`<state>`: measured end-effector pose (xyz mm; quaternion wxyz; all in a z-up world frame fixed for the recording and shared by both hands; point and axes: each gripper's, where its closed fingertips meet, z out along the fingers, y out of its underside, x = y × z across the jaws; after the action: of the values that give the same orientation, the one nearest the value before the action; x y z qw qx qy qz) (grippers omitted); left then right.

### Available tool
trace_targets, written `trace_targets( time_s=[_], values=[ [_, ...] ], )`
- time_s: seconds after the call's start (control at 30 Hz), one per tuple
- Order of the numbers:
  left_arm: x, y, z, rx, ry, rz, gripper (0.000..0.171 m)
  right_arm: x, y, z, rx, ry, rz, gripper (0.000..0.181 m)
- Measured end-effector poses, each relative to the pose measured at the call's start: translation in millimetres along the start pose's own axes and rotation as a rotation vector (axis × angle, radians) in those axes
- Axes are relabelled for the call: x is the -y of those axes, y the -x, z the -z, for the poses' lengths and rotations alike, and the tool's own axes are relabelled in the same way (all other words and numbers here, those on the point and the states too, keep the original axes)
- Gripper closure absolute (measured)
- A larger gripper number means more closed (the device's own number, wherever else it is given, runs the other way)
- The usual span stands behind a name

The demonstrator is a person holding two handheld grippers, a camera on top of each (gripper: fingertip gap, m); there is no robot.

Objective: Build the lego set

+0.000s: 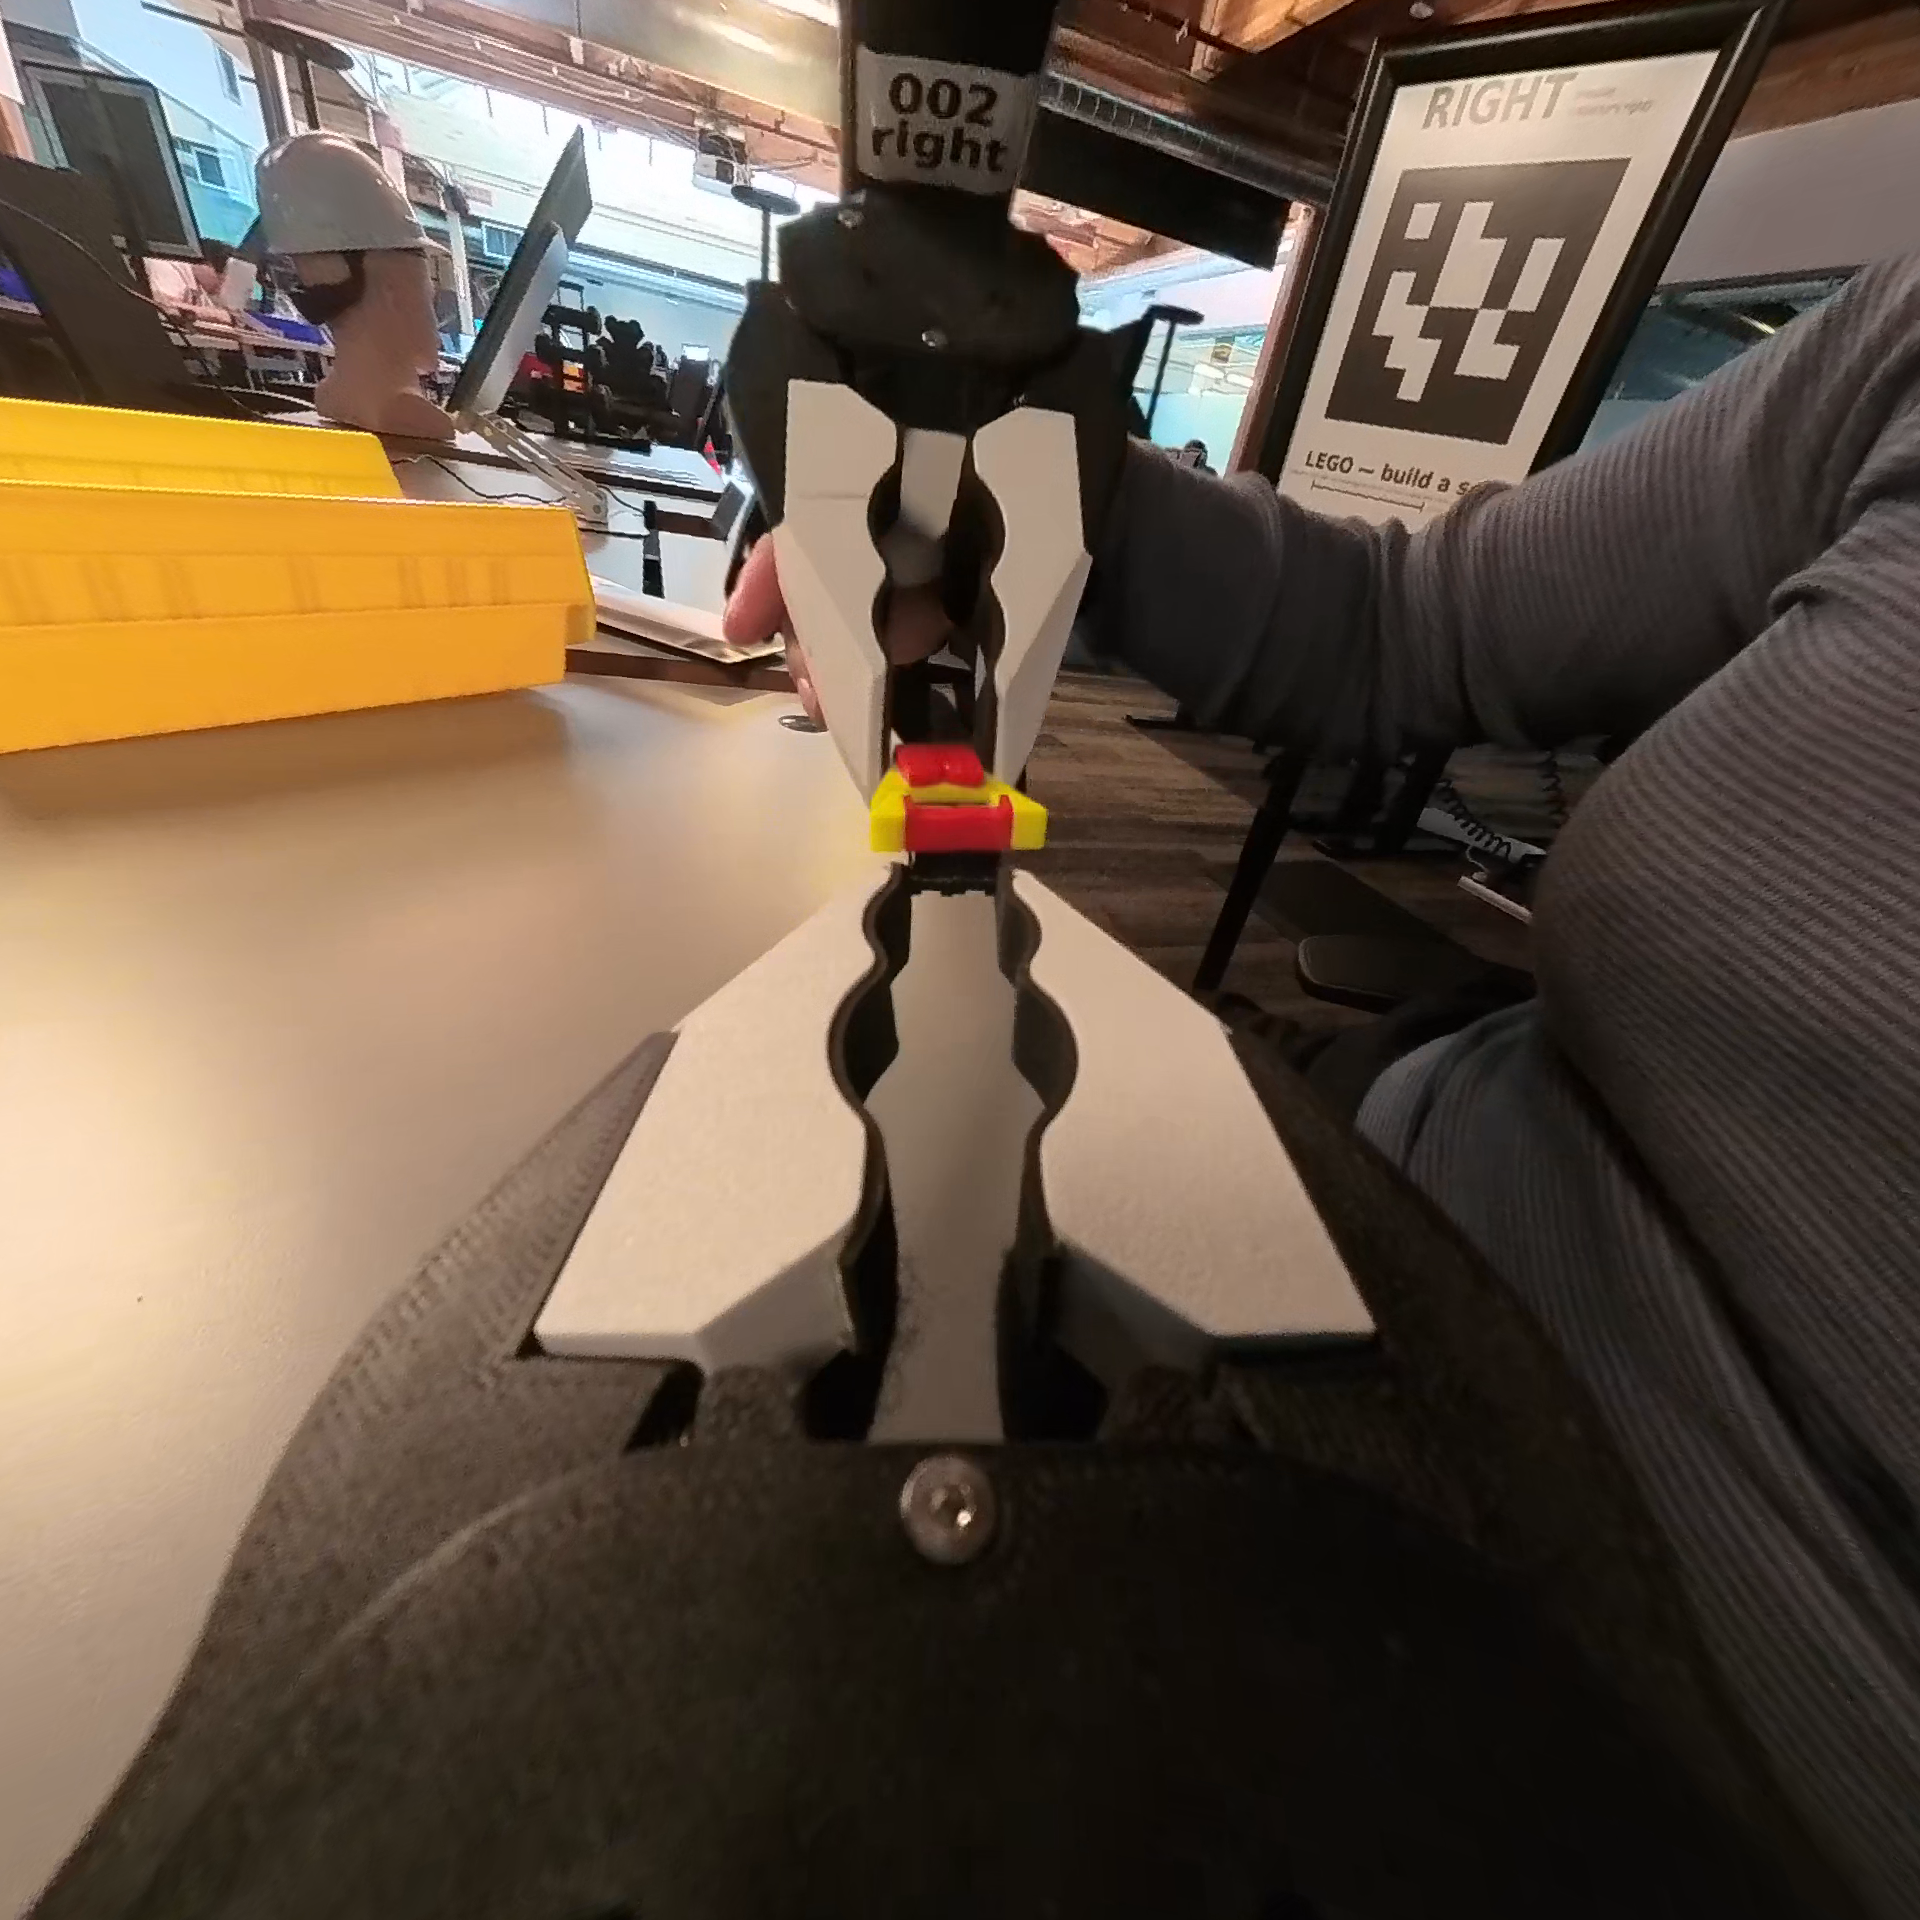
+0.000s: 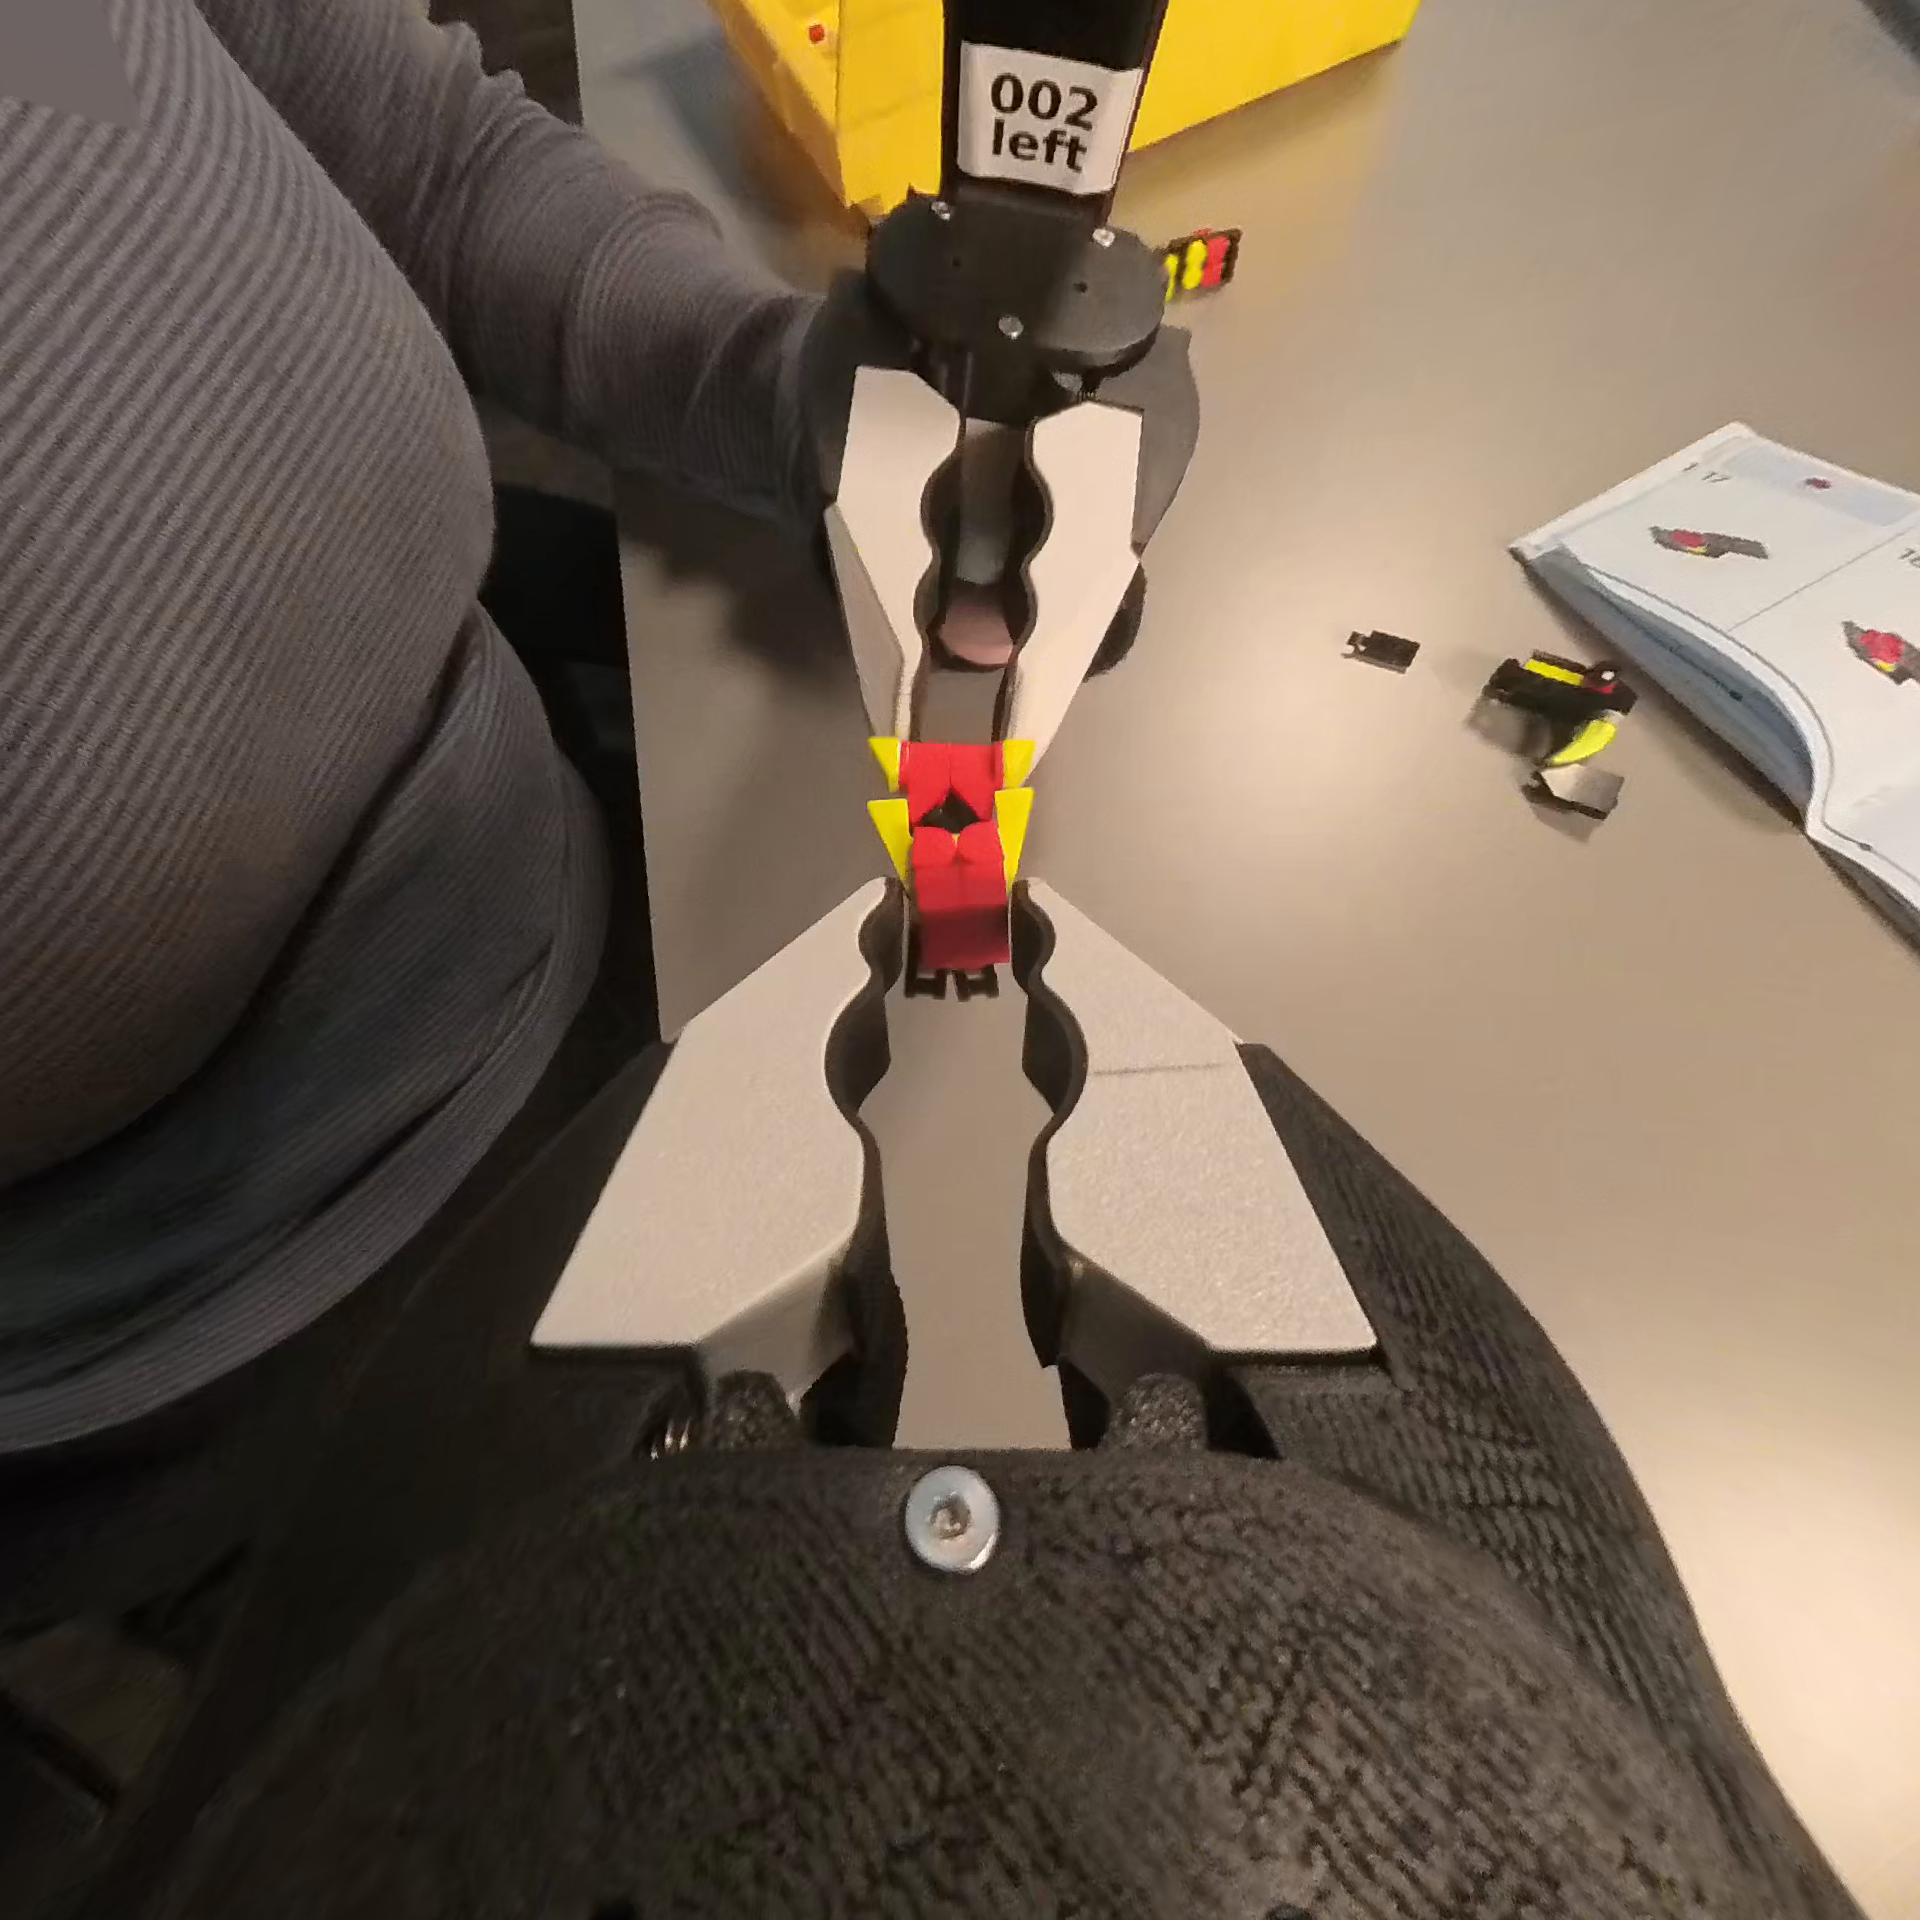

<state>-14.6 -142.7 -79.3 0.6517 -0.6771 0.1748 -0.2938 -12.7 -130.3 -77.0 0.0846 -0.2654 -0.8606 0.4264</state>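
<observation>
Two small red, yellow and black Lego sub-builds meet in mid-air above the grey table's (image 2: pixel 1351 1039) edge. My right gripper (image 2: pixel 956 904) is shut on the nearer red one (image 2: pixel 956 914). My left gripper (image 2: pixel 951 743) points at it from the opposite side, shut on the other red and yellow one (image 2: pixel 940 767). In the left wrist view my left gripper (image 1: pixel 951 878) and the right gripper (image 1: pixel 940 764) face tip to tip, with the joined pieces (image 1: pixel 956 821) between them. The exact contact between the two sub-builds is hidden.
A yellow bin (image 1: pixel 260 603) stands on the table beyond the grippers. An open instruction booklet (image 2: pixel 1766 644), a loose black piece (image 2: pixel 1380 650), a black and yellow part-build (image 2: pixel 1553 707) and a small striped build (image 2: pixel 1203 260) lie on the table. The person's grey-sleeved body (image 2: pixel 260 623) is close by. My left and right fingertips are right by each other. Both grippers' tips are roughly 20 centimeters from the loose black piece (image 2: pixel 1380 650).
</observation>
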Motion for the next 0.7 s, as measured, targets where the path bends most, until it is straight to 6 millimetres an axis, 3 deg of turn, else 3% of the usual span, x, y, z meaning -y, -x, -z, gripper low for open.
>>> trace_targets(
  time_s=[0.7],
  values=[
    [-0.2,0.8,-0.2,0.009,0.001,-0.007,0.156,-1.0,-0.4,-1.5,-0.007,0.02,-0.02,0.162]
  ],
)
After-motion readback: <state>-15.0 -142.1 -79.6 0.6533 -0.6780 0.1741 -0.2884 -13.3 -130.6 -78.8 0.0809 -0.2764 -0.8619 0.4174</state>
